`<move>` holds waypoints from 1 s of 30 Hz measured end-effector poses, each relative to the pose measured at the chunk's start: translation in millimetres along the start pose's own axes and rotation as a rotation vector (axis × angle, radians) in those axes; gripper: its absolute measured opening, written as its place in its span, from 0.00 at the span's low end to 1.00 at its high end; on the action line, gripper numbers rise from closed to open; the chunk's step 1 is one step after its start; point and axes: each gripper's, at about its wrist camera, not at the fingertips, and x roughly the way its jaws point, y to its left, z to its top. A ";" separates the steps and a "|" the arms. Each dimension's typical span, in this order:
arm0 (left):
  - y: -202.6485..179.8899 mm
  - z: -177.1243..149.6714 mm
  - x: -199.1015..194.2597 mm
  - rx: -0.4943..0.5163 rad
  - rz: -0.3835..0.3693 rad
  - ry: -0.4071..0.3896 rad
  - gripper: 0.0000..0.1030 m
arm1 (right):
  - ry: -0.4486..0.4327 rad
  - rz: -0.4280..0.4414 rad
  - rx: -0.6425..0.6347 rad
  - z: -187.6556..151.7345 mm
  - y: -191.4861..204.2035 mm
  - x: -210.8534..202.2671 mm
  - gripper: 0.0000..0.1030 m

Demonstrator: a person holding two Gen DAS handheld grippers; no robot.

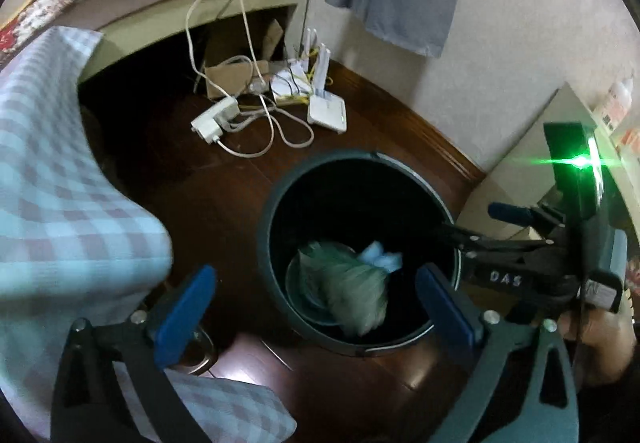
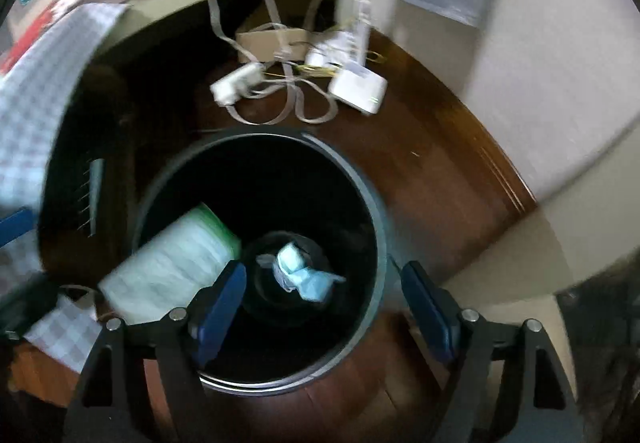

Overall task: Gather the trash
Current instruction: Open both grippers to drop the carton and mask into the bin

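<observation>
- Left wrist view: the left tongs (image 1: 316, 301) hang wide apart above the dark trash bin (image 1: 267, 227) on the wooden floor (image 1: 224, 187), nothing between the blue pads
- Inside the bin, a blurred pale green wrapper (image 1: 352, 299) and a crumpled light blue tissue (image 1: 380, 259)
- The right tongs (image 1: 472, 227) reach in over the bin's rim from the right
- Right wrist view: the right tongs (image 2: 324, 307) gape wide over the bin (image 2: 376, 227), gripping nothing
- The blue tissue (image 2: 304, 275) lies at the bottom, while the green-edged wrapper (image 2: 176, 263) shows blurred at the bin's left rim; whether it touches anything, can't tell
- Cables and a white router (image 2: 358, 87) lie on the floor beyond
</observation>
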 end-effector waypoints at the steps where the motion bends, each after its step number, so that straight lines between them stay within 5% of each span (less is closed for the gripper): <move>1: -0.2 0.7 -5.6 0.005 0.011 -0.016 0.98 | -0.019 0.000 0.005 0.3 -2.3 -8.9 0.79; 5: -0.9 3.6 -41.6 -0.004 0.026 -0.097 0.99 | -0.092 0.009 0.002 3.1 -1.2 -44.5 0.92; 14: 8.3 18.0 -89.5 -0.009 0.095 -0.227 0.99 | -0.252 0.048 -0.029 23.5 26.4 -115.3 0.93; 30: 54.8 14.6 -133.8 -0.090 0.195 -0.311 0.99 | -0.308 0.077 -0.192 25.6 100.2 -148.6 0.99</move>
